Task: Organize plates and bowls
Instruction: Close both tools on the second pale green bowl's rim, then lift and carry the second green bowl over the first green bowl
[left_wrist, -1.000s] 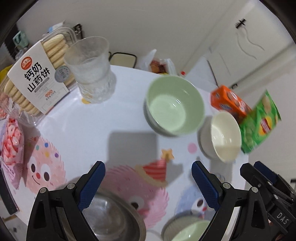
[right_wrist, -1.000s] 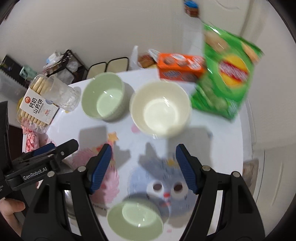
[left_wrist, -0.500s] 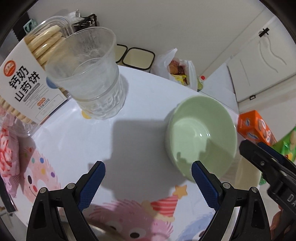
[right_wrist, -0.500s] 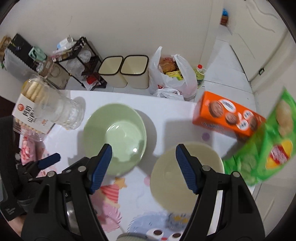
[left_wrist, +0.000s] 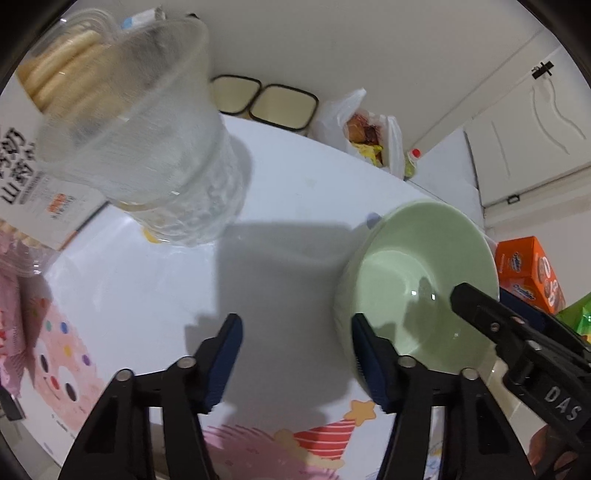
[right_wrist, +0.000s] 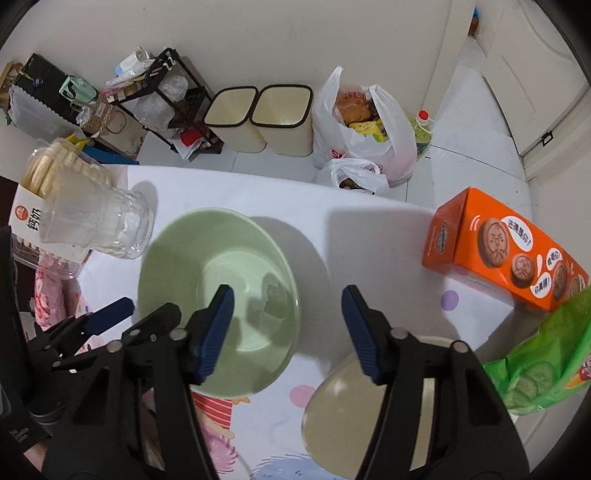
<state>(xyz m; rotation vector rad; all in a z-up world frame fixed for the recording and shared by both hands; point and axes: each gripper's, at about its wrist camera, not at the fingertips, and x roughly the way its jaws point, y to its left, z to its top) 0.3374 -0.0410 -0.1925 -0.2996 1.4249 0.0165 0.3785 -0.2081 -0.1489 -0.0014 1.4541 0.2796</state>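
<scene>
A pale green bowl (left_wrist: 417, 288) (right_wrist: 221, 266) stands on the white cartoon-print table (left_wrist: 295, 192). My left gripper (left_wrist: 297, 354) points down at the bowl's left side. Its jaws are closing; bare table lies between them, and the right finger (left_wrist: 369, 358) overlaps the bowl's left rim. My right gripper (right_wrist: 288, 328) straddles the bowl's right rim, with the left finger (right_wrist: 218, 332) over the inside and the right finger (right_wrist: 358, 332) outside. Its jaws are closing too, and no pad presses on the rim. A cream bowl (right_wrist: 351, 406) sits beside it, under my right finger.
Stacked clear glass cups (left_wrist: 155, 147) (right_wrist: 96, 221) and a biscuit pack (left_wrist: 62, 85) stand left of the bowl. An orange biscuit box (right_wrist: 509, 251) and a green crisp bag (right_wrist: 546, 362) are at the right. Two bins (right_wrist: 258, 118) and shopping bags sit on the floor beyond the table's far edge.
Both grippers have moved forward and down onto the green bowl, and both pairs of jaws have narrowed. The steel bowl and small green bowl near the front edge have left view.
</scene>
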